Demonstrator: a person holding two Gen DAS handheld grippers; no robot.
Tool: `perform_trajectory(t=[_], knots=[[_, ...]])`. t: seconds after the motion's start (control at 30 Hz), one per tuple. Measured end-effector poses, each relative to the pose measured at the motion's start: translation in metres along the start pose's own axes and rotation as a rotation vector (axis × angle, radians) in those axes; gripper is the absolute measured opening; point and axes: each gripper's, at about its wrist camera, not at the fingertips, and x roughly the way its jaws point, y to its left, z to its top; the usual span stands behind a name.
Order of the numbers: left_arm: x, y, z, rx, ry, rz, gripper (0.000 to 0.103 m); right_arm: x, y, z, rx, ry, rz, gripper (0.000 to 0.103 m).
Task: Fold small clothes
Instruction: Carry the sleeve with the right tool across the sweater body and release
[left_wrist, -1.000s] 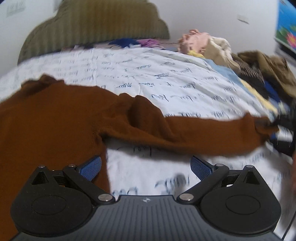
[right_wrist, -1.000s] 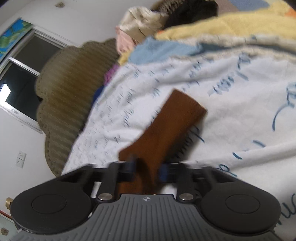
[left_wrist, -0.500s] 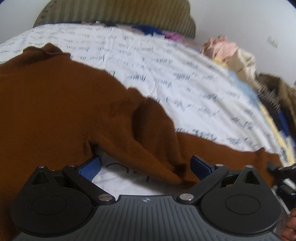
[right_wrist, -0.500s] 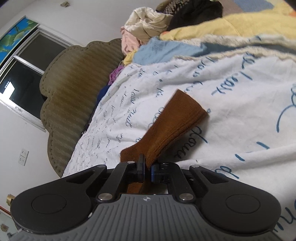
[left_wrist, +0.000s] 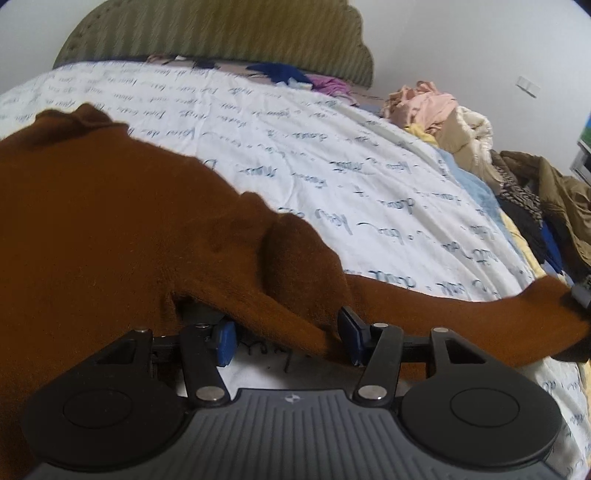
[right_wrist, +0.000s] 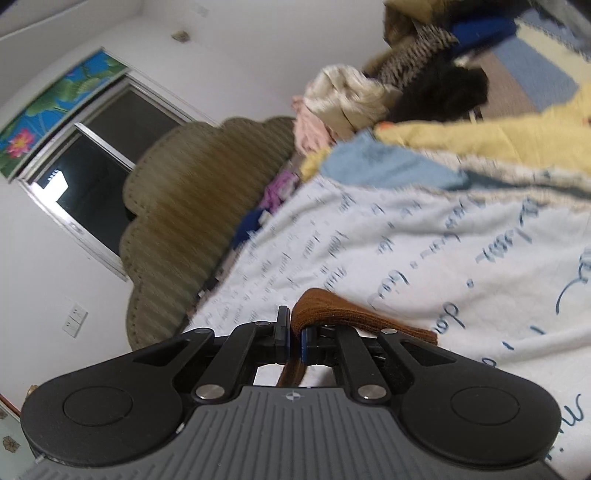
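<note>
In the left view, your left gripper (left_wrist: 288, 338) has moved in from the bare sheet (left_wrist: 369, 177) and is closing around the one brown sweater (left_wrist: 110, 229) at the armpit. In the right view, your right gripper (right_wrist: 293, 338) has lifted the pinched cuff (right_wrist: 332, 306), so the sleeve fold can start.

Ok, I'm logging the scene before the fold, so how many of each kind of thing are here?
Brown sweater: 1
Grippers: 2 (left gripper, jaws closing with the sleeve between them; right gripper shut on the cuff)
White printed bedspread: 1
Olive headboard: 1
Heap of loose clothes: 1
Total: 6
</note>
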Motion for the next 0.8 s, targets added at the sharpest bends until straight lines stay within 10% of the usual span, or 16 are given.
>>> perform_trajectory(t=[0.43,0.8], knots=[[-0.061,0.032,0.001,0.077,-0.023,-0.068,0.058,-0.024,0.09,-0.003,-0.093,-0.018,0.192,0.011],[-0.138,0.144,0.015,0.207,-0.214,0.234,0.075,0.037,0.21,-0.094,-0.264,0.149,0.287,0.011]])
